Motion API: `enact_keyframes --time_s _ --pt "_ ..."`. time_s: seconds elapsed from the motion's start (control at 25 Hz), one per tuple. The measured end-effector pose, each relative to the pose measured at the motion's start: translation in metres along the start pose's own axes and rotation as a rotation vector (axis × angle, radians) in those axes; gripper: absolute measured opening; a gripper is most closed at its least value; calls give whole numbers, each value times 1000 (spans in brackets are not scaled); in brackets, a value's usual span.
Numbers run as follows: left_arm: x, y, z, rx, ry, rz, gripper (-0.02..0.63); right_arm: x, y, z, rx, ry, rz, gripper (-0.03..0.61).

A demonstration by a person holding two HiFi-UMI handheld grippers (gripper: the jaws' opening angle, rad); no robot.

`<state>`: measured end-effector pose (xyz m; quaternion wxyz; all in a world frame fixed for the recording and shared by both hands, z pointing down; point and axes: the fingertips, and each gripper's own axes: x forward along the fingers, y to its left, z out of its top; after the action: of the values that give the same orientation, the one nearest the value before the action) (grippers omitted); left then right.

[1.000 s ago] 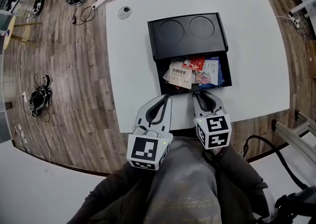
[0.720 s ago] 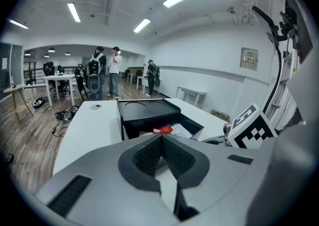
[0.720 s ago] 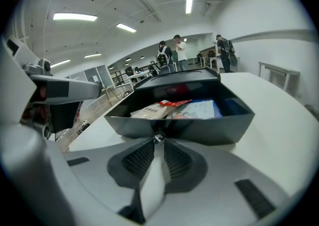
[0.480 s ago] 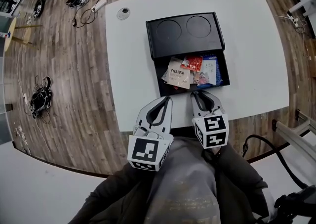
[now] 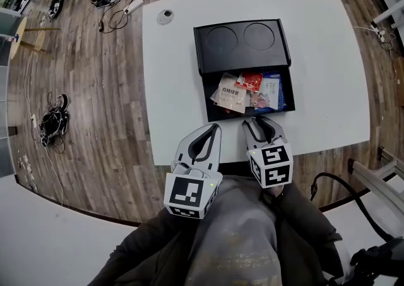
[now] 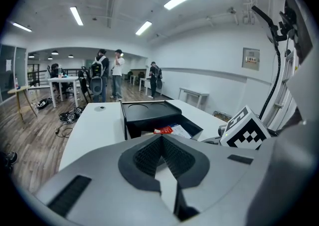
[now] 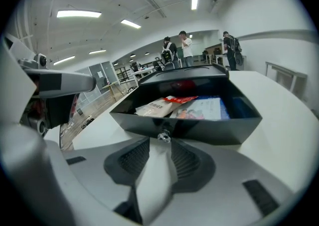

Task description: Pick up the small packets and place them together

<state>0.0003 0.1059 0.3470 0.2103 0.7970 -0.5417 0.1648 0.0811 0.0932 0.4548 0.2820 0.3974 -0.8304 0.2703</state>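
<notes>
As the drawer (image 5: 216,113) gapes, packets (image 5: 249,89) lie inside.

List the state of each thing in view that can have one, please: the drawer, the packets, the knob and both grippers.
Drawer of the black rectangular box: pulled open.
Small paper and foil packets: lying heaped inside the drawer.
Small silver drawer knob: between the right jaw tips, not gripped.
Left gripper: shut, empty.
Right gripper: jaws have just been opening; open.
</notes>
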Motion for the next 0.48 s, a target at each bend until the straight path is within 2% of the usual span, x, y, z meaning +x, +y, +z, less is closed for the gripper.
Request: enact_keyframes --time_s 0.04,0.32,0.48 --pt "0 0 -1 1 -1 2 3 -1 0 -2 1 4 2 127" --pt "5 -2 9 3 -31 -7 3 -32 -13 -12 7 13 -5 127" --pt "10 -3 26 11 -64 -25 3 -58 -16 8 -16 -35 -19 127"
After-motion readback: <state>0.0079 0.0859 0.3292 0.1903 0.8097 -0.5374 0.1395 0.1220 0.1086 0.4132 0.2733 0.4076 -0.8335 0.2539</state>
